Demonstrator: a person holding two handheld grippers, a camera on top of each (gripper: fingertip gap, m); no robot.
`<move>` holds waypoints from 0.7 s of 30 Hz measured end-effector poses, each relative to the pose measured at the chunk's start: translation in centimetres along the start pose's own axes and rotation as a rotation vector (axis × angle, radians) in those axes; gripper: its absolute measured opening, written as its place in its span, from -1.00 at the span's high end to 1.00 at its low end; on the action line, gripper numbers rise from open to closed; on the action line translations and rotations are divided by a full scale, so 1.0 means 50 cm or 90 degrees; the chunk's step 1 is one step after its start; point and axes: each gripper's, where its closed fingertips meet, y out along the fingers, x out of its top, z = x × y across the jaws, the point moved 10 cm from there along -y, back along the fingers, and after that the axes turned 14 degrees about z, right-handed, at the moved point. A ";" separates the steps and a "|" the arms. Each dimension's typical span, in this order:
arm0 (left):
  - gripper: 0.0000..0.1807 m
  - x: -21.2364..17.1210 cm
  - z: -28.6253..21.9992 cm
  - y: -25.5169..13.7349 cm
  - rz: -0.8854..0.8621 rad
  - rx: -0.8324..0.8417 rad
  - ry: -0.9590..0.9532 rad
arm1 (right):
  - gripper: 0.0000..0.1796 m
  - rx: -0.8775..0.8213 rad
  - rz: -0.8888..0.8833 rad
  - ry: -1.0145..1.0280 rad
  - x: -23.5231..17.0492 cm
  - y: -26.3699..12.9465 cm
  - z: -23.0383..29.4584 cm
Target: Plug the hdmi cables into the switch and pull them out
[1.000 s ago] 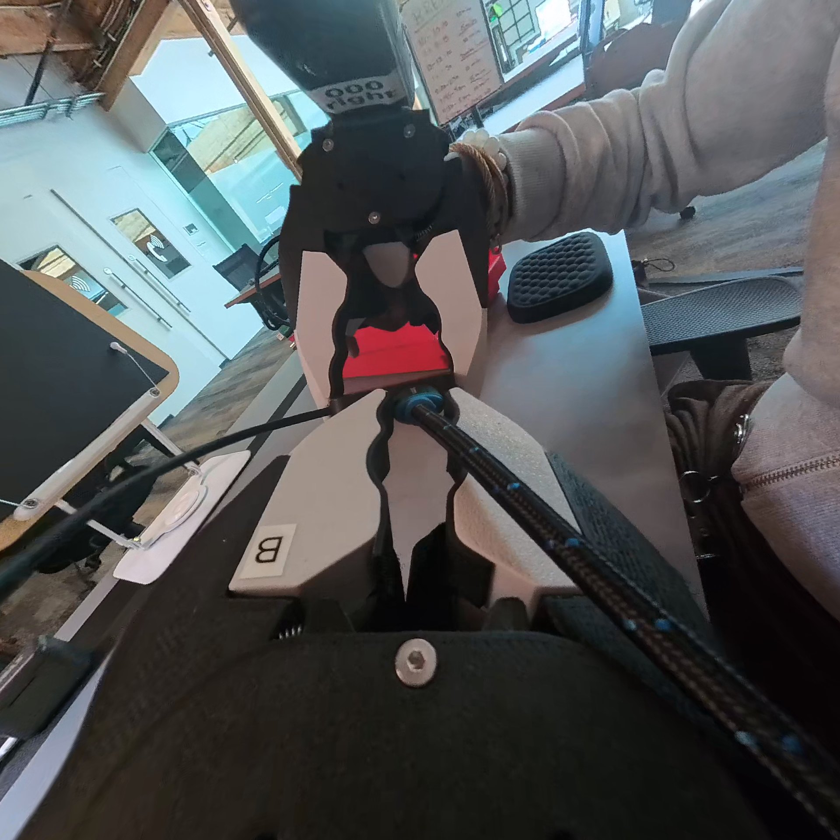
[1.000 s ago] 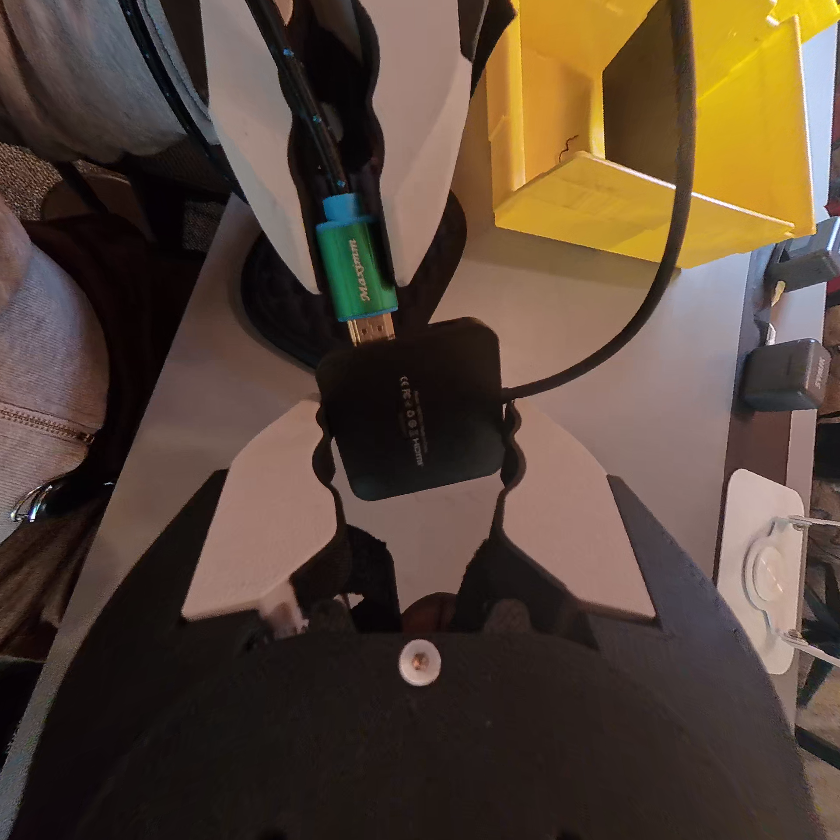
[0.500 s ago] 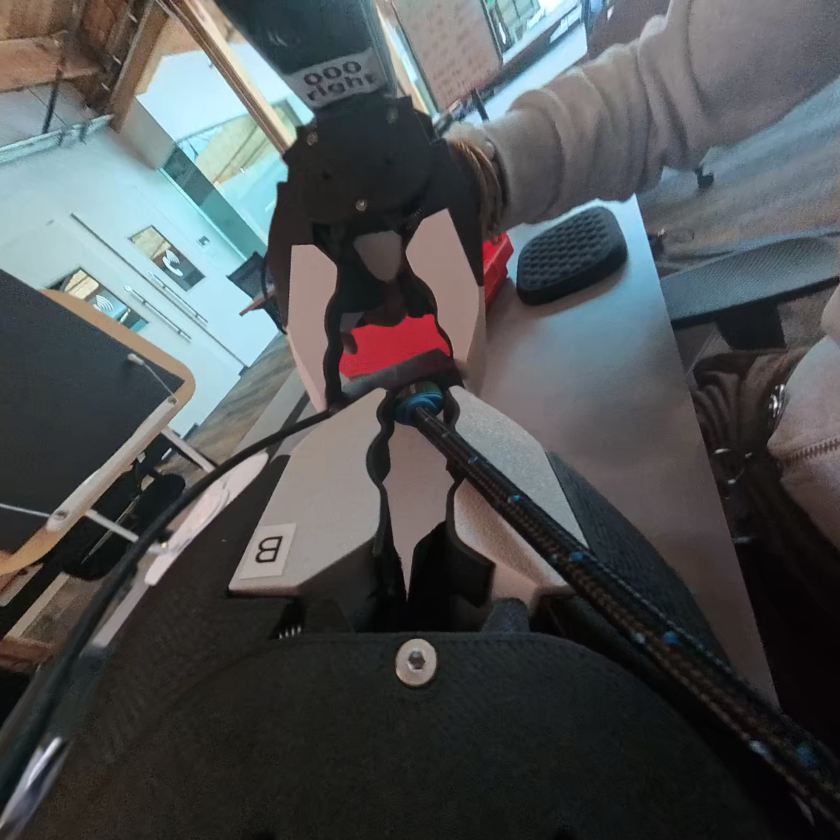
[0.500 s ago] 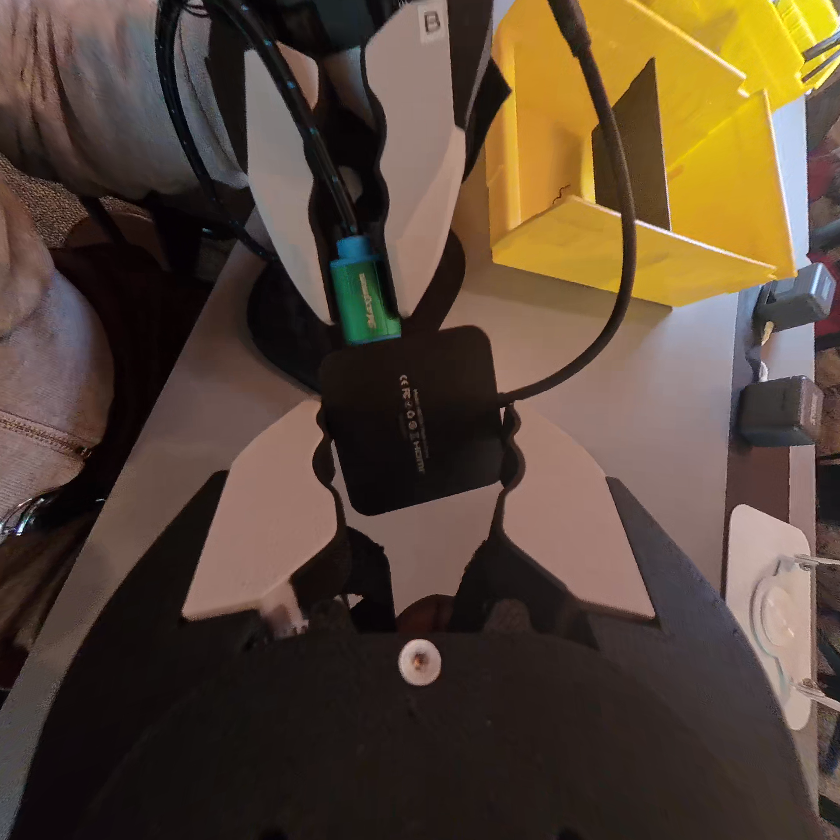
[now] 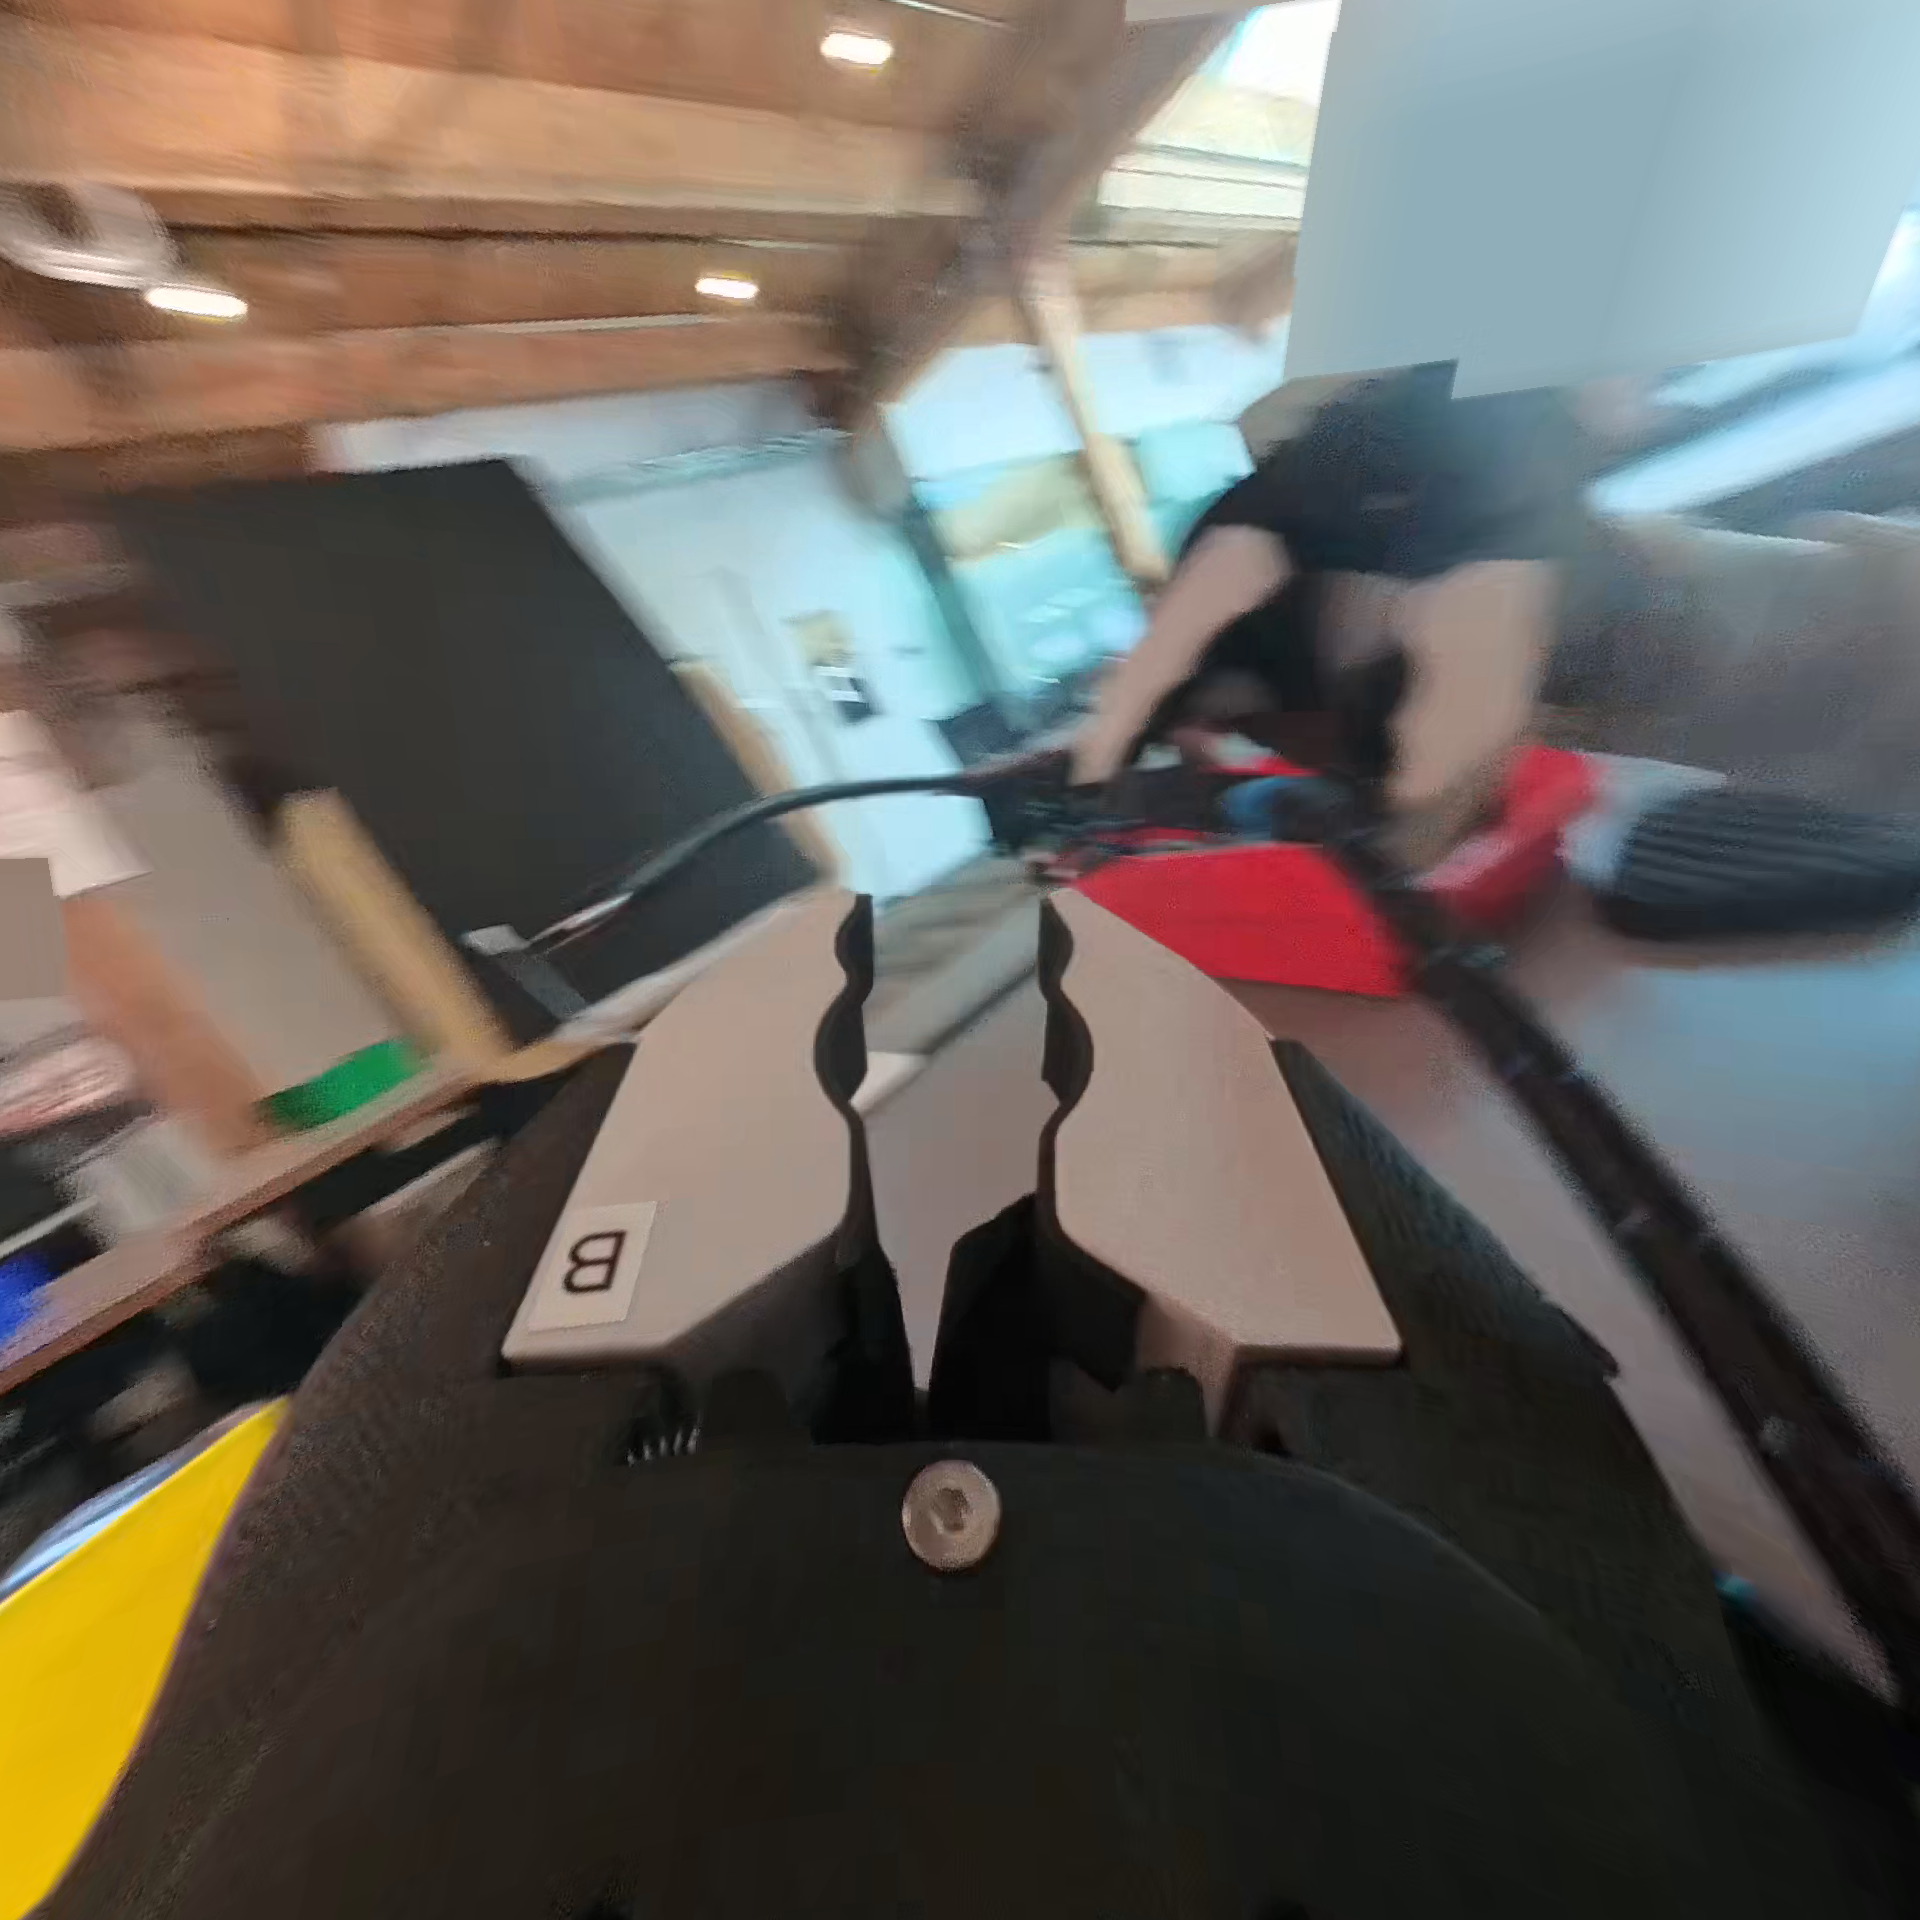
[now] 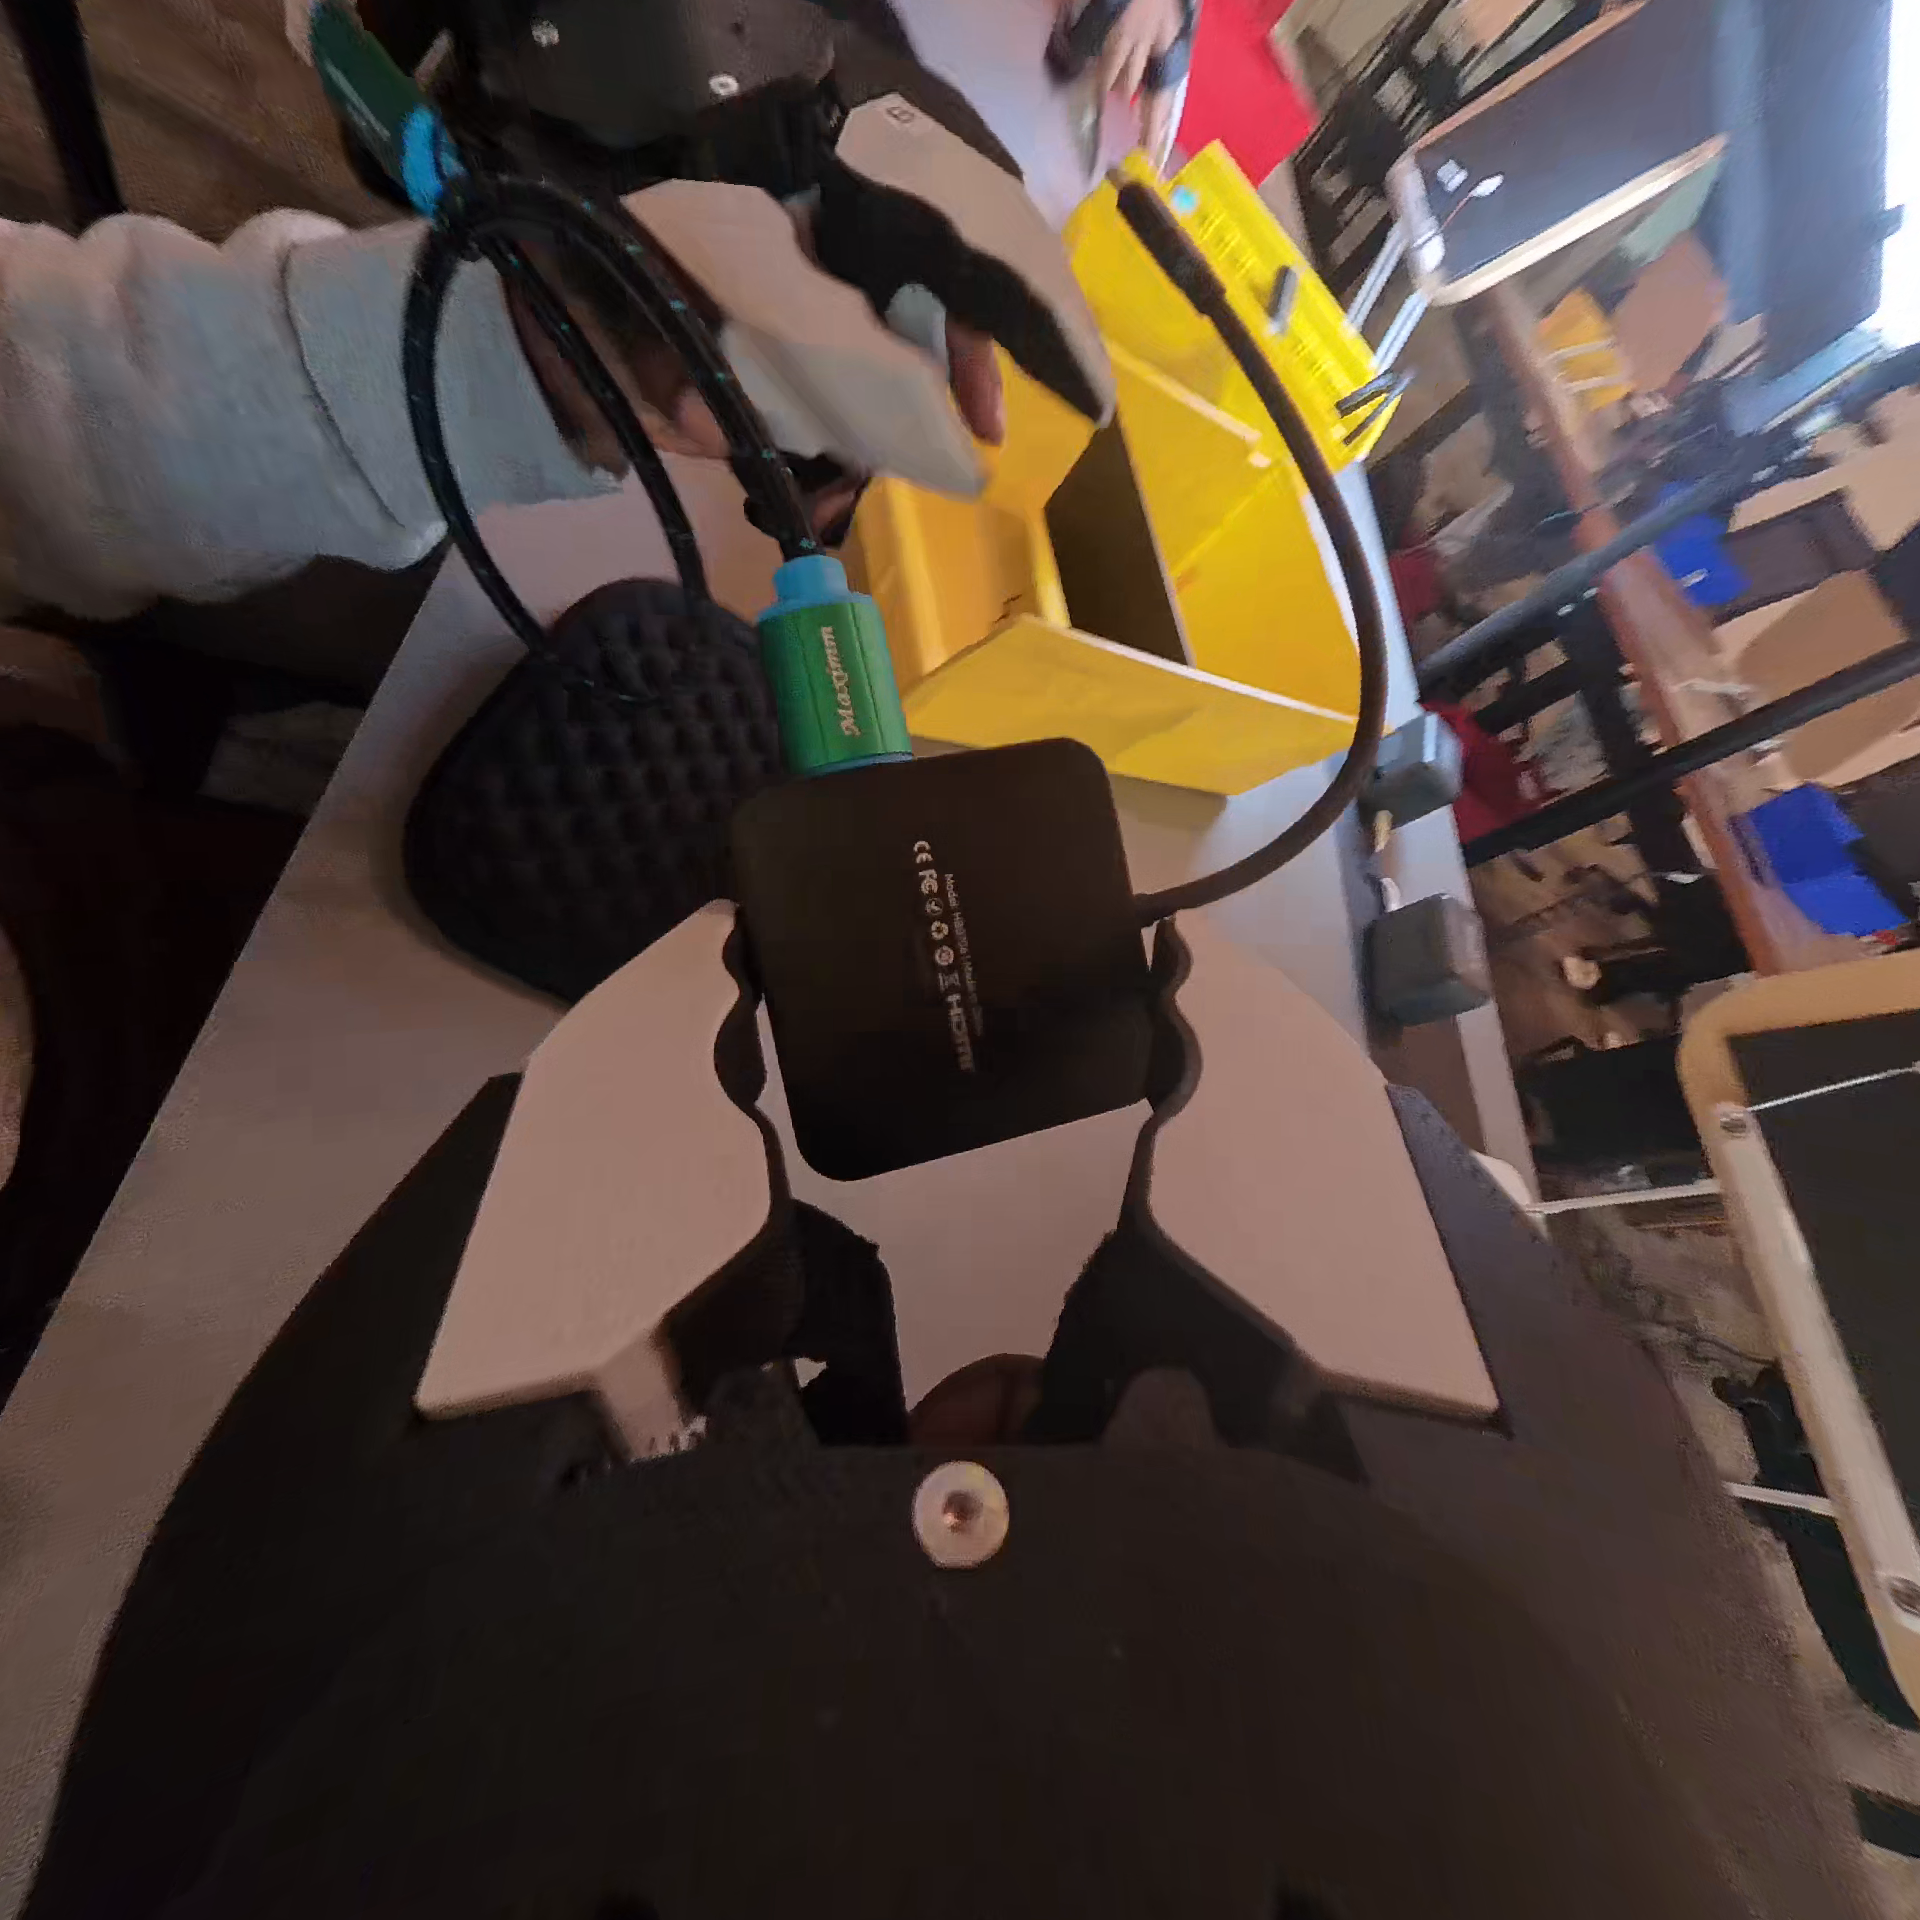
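Note:
My right gripper [image 6: 945, 935] is shut on the black switch [image 6: 935, 987] and holds it above the grey table [image 6: 312, 1039]. A green HDMI plug [image 6: 831, 686] sits in the switch's far edge, and its braided cable [image 6: 457, 436] loops up to a second green plug [image 6: 358, 88] at the top left. The switch's own black cable [image 6: 1351, 623] arcs away to the right. My left gripper [image 5: 951, 935] is open and empty. In the right wrist view it [image 6: 935, 312] is above and beyond the plug, apart from it. The left wrist view is blurred.
A yellow bin [image 6: 1143, 644] stands just beyond the switch, and a black padded rest [image 6: 582, 790] lies to its left. A red bin [image 5: 1247, 914] is ahead of the left gripper. Small dark devices [image 6: 1423, 956] lie at the table's right edge.
The green plug went fully into the switch. My left gripper then let go of it, opened and swung away. My right gripper kept hold of the switch.

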 end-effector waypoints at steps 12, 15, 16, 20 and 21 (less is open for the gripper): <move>0.18 -0.005 0.115 -0.132 -0.122 0.340 -0.279 | 0.19 -0.229 -0.050 0.128 -0.066 -0.147 -0.045; 0.15 -0.002 0.120 -0.145 -0.130 0.330 -0.298 | 0.19 -0.306 -0.062 0.213 -0.106 -0.196 -0.059; 0.16 0.000 0.121 -0.150 -0.133 0.332 -0.296 | 0.19 -0.337 -0.064 0.243 -0.121 -0.213 -0.064; 0.33 0.011 0.118 -0.172 -0.165 0.344 -0.288 | 0.19 -0.459 -0.068 0.375 -0.196 -0.279 -0.088; 0.37 0.014 0.117 -0.177 -0.170 0.346 -0.286 | 0.19 -0.485 -0.068 0.411 -0.218 -0.294 -0.092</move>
